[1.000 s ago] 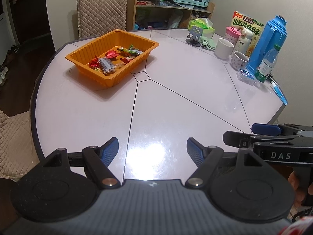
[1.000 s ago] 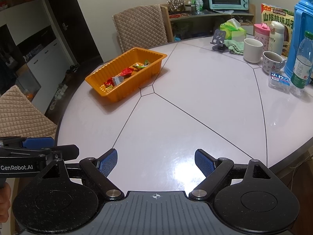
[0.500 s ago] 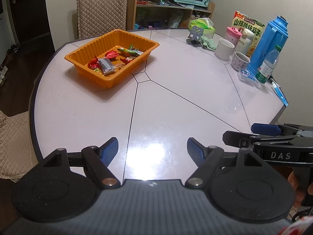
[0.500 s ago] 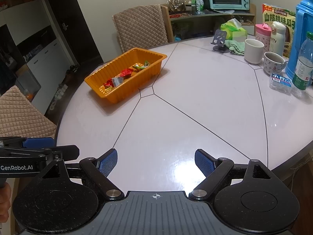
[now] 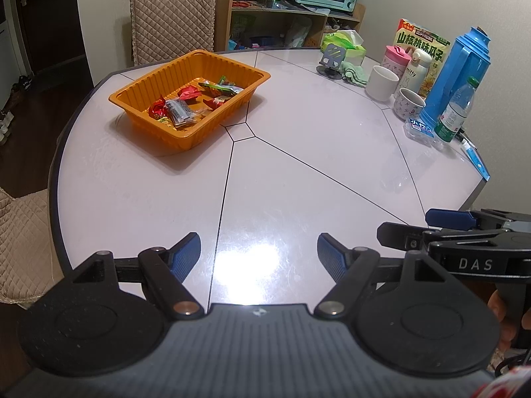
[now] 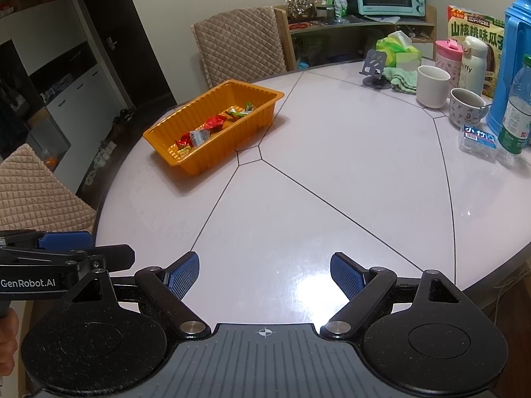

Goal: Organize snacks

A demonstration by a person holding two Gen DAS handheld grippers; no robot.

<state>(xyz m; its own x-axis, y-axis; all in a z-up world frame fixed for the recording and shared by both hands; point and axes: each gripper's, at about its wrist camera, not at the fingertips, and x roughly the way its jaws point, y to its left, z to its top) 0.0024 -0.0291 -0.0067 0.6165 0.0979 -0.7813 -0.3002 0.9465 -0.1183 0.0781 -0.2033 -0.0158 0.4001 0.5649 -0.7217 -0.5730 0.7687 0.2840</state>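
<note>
Both grippers, left gripper (image 5: 259,253) and right gripper (image 6: 265,273), are hovering wide open and empty at the bottom of their frames. The orange tray (image 5: 159,132), sitting upper left on the table (image 5: 298,179), is already holding the snacks (image 5: 186,102); apparently little is remaining. Its long axis is running diagonally toward upper right.

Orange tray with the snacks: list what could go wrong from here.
1. The tray looks light and shallow; a push from the left gripper or right gripper, both open and empty, may slide it rather than grip a wrapper.
2. The snacks overlap, so one pinch could catch two or drop one.
3. The mugs and bottle crowd the table's right side; a wide swing might topple them.
</note>
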